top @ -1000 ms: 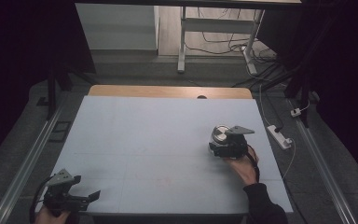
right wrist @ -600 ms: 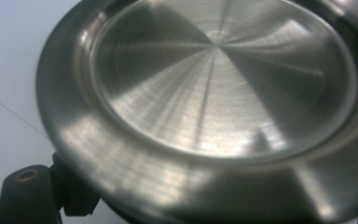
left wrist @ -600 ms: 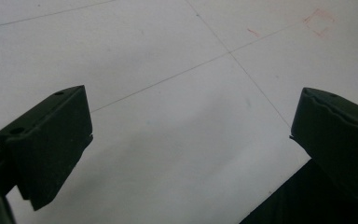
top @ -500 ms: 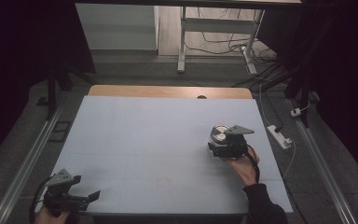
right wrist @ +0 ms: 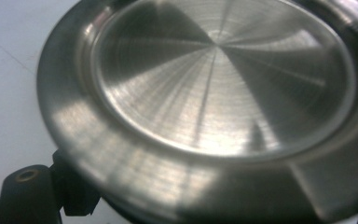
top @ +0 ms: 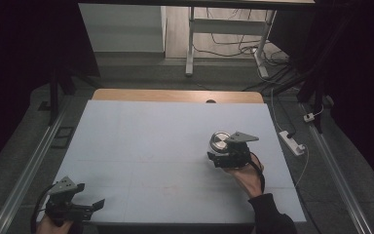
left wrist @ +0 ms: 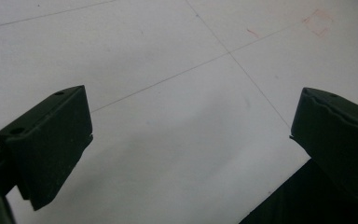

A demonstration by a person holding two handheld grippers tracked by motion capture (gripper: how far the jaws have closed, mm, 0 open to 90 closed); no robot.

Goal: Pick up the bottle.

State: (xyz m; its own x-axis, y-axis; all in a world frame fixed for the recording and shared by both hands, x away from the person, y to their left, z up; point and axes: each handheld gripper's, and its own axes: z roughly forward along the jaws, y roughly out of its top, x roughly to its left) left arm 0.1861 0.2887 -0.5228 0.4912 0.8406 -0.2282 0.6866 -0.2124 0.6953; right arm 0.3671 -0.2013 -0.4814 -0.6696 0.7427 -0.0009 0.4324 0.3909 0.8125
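Barely shifted since a second ago: both grippers parked as before, round steel dish (top: 219, 141) unmoved at the right gripper (top: 213, 158).

Nearest, at the worktop's (top: 141, 146) front-left corner: left gripper (top: 96, 204) hovering, jaws spread wide over bare surface, well apart from the dish. Farther in, right of centre: right hand (top: 246, 178) palm-up under its gripper, dish lying directly ahead of the jaws and touching them, rim over one jaw in the right gripper view (right wrist: 205, 93); pinching or merely against it, cannot tell. No long axis, being round.
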